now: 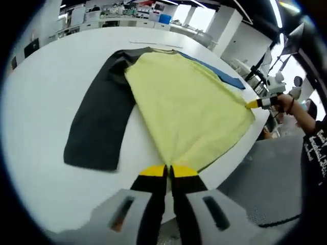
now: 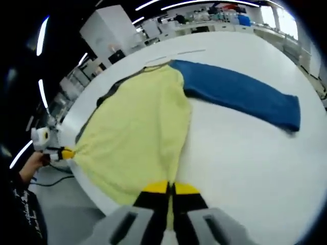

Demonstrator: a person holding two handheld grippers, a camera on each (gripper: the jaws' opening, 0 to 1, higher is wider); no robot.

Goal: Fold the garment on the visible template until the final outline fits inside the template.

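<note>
A yellow garment (image 1: 184, 102) lies spread on the white table (image 1: 46, 102), collar at the far end. Its dark grey sleeve (image 1: 99, 122) stretches out to one side and its blue sleeve (image 2: 240, 92) to the other. My left gripper (image 1: 168, 171) is shut on one hem corner at the table's near edge. My right gripper (image 2: 171, 190) is shut on the other hem corner, and it also comes into the left gripper view (image 1: 258, 103) from the right. In the right gripper view the yellow body (image 2: 138, 132) reaches the left gripper (image 2: 64, 153) at the table's edge.
A thin pale line (image 1: 153, 43) lies on the table beyond the collar. The table edge (image 1: 240, 153) drops to grey floor near the hem. A person's hand (image 1: 294, 104) and dark sleeve are at the right. Benches with equipment (image 1: 122, 13) stand behind.
</note>
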